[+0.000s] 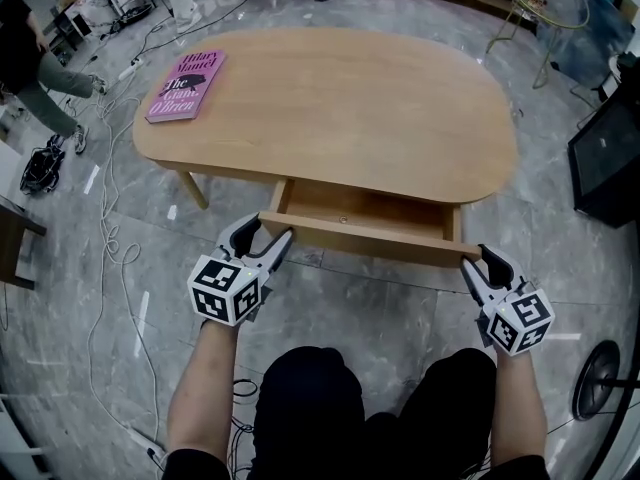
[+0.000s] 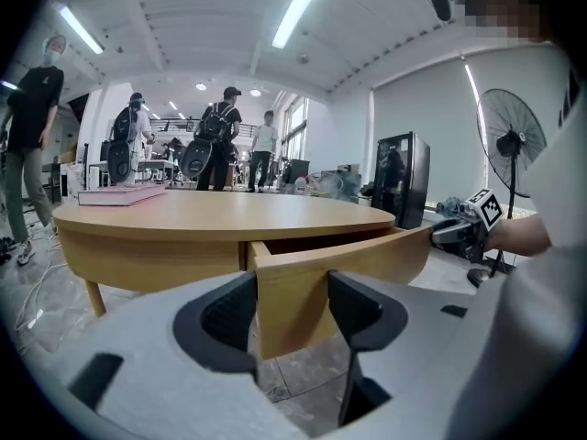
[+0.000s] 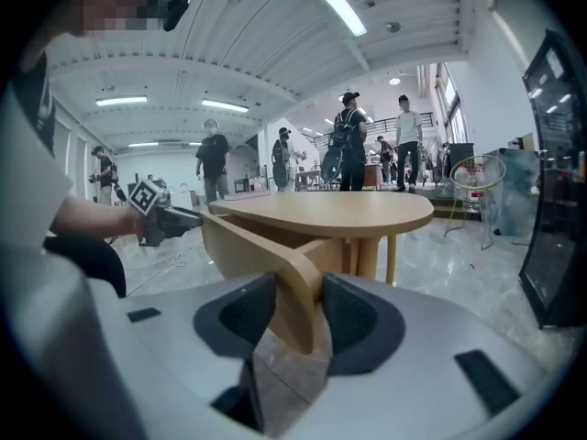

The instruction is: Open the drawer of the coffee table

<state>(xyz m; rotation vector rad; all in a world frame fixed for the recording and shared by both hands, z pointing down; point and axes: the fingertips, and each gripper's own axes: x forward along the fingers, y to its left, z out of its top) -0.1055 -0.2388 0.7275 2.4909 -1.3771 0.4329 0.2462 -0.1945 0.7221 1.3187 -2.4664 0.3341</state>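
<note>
Now | step: drawer (image 1: 370,236) partly out of coffee table (image 1: 340,98) | left gripper (image 1: 275,234), right gripper (image 1: 474,261) clamp its front | next: you pull evenly.

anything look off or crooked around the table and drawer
Nothing stands out. The drawer is part way out of the table, its front clamped at either end by the left tool and the right tool. The book lies flat near the table's far left corner.
</note>
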